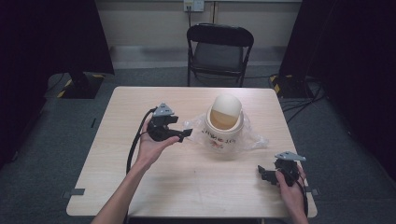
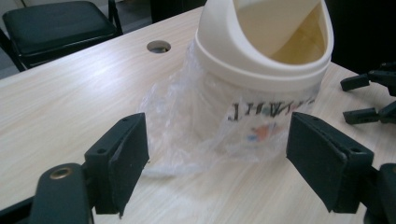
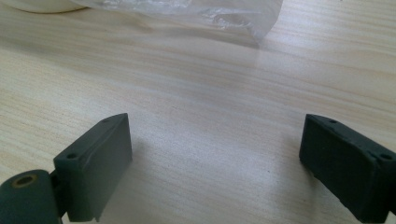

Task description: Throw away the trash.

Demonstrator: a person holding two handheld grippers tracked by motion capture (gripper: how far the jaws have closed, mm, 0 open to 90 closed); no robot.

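One cream plastic bin [image 1: 224, 126] with a rounded swing lid stands on the pale wood counter [image 1: 140, 196] in the high view, between the two tongs and nearer the left tongs [image 1: 183, 129]; crumpled clear plastic film [image 1: 256, 140] spreads from under it toward the right tongs [image 1: 263, 173]. Dark lettering runs across the bin's front, too small to read. The left tongs, held in a hand [image 1: 150, 147], point at the bin with jaws apart and empty. The right tongs sit low near the counter's front right corner, well apart from the bin, also open. One black folding chair [image 1: 219, 49] stands beyond the counter. From the left gripper view, the bin rises just ahead of the wide-spread, empty jaws, its lid tipped inward to show a yellowish interior; the film blurs the dark lettering and a small orange-and-blue mark beneath, so neither reads. One round hole [image 2: 159, 46] pierces the counter beyond. In the right gripper view, the jaws stand wide apart over bare wood, holding nothing; film and a sliver of the bin's base lie ahead.
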